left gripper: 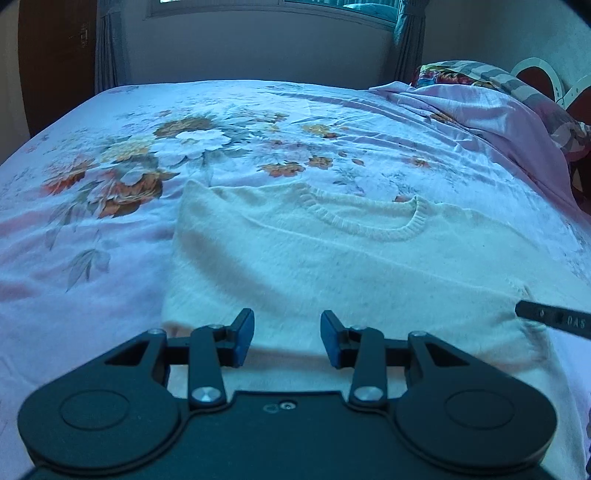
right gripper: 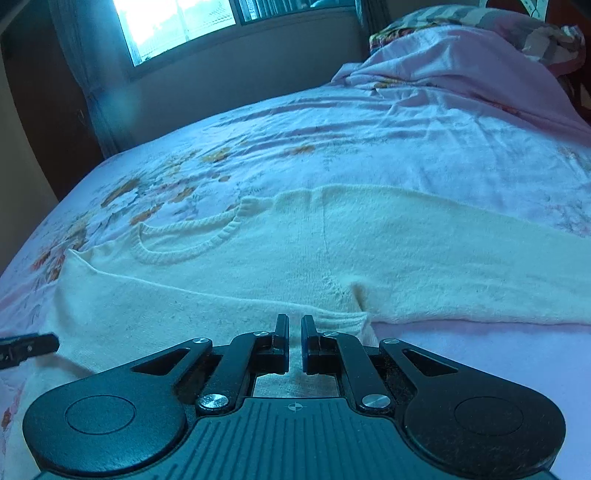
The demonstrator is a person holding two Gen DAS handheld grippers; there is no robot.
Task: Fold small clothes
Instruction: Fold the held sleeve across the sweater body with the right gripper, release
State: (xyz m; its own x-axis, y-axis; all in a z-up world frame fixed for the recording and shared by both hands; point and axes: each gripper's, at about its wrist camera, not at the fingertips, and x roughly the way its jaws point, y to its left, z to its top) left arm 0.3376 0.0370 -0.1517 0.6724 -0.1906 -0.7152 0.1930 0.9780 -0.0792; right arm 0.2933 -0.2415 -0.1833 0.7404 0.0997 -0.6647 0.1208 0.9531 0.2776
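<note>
**Count of things on and around the bed**

One cream sweater (left gripper: pixel 332 266), with one ribbed neckline (left gripper: pixel 369 221) and one sleeve (right gripper: pixel 480 266) spread at right of frame. One floral bedsheet (left gripper: pixel 184 140). Two tools: left tool (left gripper: pixel 287 338), right tool (right gripper: pixel 294 343). One window (right gripper: pixel 177 26). One patterned pillow (left gripper: pixel 480 75), upper right.

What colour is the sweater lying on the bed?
Cream, off-white sweater, plain knit with no pattern; clearest in the left wrist view.

sweater (left gripper: pixel 332 266) | cream knit, ribbed neck away from me | flat on my bed | one sleeve out sideways, other prob tucked under
</note>
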